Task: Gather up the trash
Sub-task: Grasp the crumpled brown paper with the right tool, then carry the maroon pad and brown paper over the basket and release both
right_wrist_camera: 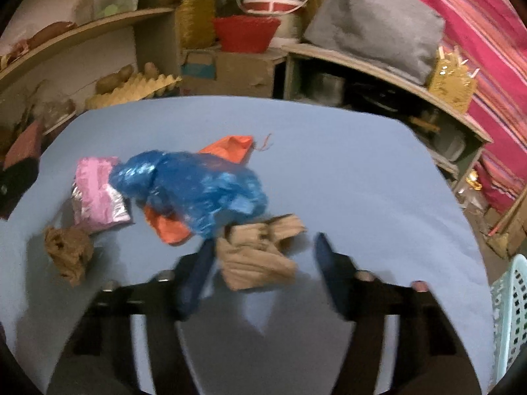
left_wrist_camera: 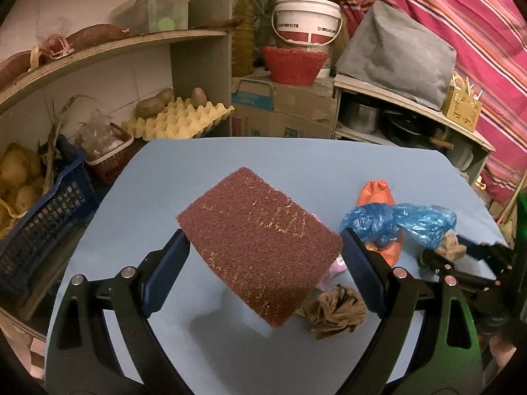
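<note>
My left gripper point(left_wrist_camera: 265, 250) is shut on a brown scouring pad point(left_wrist_camera: 260, 250), held tilted above the blue table point(left_wrist_camera: 138, 217). A crumpled brown paper ball point(left_wrist_camera: 332, 311) lies under its right finger. A blue plastic bag point(right_wrist_camera: 194, 191) lies over an orange wrapper point(right_wrist_camera: 230, 146), beside a pink foil packet point(right_wrist_camera: 97, 191) and that paper ball point(right_wrist_camera: 67, 255). My right gripper point(right_wrist_camera: 262, 253) is open, with crumpled brown paper point(right_wrist_camera: 260, 253) lying between its fingers, against the left one. The right gripper also shows in the left wrist view point(left_wrist_camera: 461, 256).
A pale blue basket point(right_wrist_camera: 509, 312) stands at the table's right edge. Left of the table are a dark blue crate of potatoes point(left_wrist_camera: 39, 217) and a small red basket point(left_wrist_camera: 110, 154). Shelves, an egg tray point(left_wrist_camera: 178, 117), boxes and a bucket stand behind.
</note>
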